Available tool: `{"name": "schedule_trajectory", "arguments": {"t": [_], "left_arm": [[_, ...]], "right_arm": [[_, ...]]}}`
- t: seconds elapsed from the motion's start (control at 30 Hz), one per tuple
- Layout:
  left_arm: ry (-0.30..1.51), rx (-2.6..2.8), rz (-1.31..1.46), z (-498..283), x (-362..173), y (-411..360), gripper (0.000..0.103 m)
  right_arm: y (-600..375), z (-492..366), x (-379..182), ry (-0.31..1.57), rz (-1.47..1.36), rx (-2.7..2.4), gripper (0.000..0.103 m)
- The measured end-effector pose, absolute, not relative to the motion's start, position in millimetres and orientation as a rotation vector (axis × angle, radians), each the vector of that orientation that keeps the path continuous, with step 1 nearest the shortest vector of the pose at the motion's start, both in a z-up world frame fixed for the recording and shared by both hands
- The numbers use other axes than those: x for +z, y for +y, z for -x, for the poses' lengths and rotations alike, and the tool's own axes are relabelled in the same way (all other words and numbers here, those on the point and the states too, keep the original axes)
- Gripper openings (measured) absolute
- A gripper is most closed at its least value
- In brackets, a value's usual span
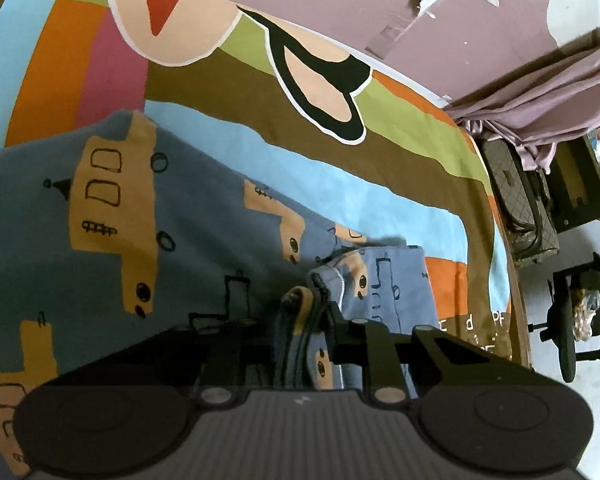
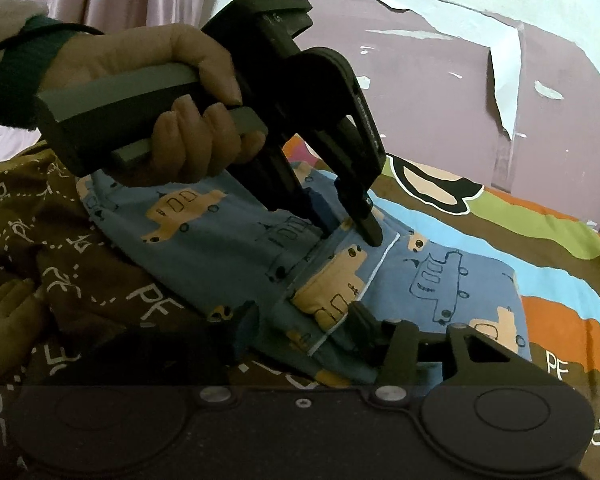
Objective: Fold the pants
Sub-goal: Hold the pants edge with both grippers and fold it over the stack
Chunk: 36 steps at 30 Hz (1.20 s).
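Pants [image 2: 236,248] pinched at a folded edge by left gripper [image 2: 348,228].

I saw the pants [image 2: 228,248] as soft matt cloth, blue with printed tan trucks and a thin pale piping line. The bedsheet [image 1: 228,92] under them looked like smooth matt cotton in flat colour bands. My left gripper [image 2: 346,228] and right gripper [image 2: 300,320] were matt black plastic with small dull metal screws. On the far wall [image 2: 440,92] the mauve paint had peeled in rough flakes. A satin-sheened curtain [image 1: 548,92] hung at the right.
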<state>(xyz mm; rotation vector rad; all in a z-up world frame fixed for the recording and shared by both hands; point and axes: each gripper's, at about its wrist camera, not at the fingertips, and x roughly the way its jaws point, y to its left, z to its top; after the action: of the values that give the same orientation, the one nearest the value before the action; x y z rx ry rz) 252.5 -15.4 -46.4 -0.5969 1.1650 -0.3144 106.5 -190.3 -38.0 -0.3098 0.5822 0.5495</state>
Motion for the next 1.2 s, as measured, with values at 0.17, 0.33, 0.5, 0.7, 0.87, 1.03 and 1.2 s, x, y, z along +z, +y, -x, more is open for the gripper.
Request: {"name": "schedule_trajectory", "arguments": {"t": [0.17, 0.33, 0.5, 0.7, 0.87, 1.03, 1.2], "left_arm": [[1.172, -0.302, 0.595, -252.2, -44.3, -17.4, 0.019], [1.162, -0.316, 0.592, -250.2, -40.7, -18.5, 0.014], [1.143, -0.342, 0.618, -247.7, -28.8, -14.6, 0.012], [1.114, -0.37, 0.593, -242.0, -11.1, 2.9, 0.011], [1.098, -0.371, 0.545, -232.2, -1.1, 28.0, 0.011], [1.09, -0.346, 0.479, -224.0, -4.5, 52.0, 0.011], [1.086, -0.292, 0.476, -216.9, -22.7, 66.7, 0.013]], "right_arm": [[-183.7, -105.6, -40.9, 0.586, 0.381, 0.543, 0.034], [-190.8, -109.2, -37.3, 0.605, 0.348, 0.518, 0.019], [-199.5, -108.2, -14.4, 0.591, 0.27, 0.54, 0.019], [-195.9, -110.7, 7.4, 0.569, 0.203, 0.667, 0.019], [-173.9, -110.3, 16.6, 0.561, 0.221, 0.779, 0.019], [-144.4, -110.6, 4.6, 0.602, 0.249, 0.837, 0.019], [-124.2, -115.9, -17.9, 0.659, 0.233, 0.862, 0.021]]}}
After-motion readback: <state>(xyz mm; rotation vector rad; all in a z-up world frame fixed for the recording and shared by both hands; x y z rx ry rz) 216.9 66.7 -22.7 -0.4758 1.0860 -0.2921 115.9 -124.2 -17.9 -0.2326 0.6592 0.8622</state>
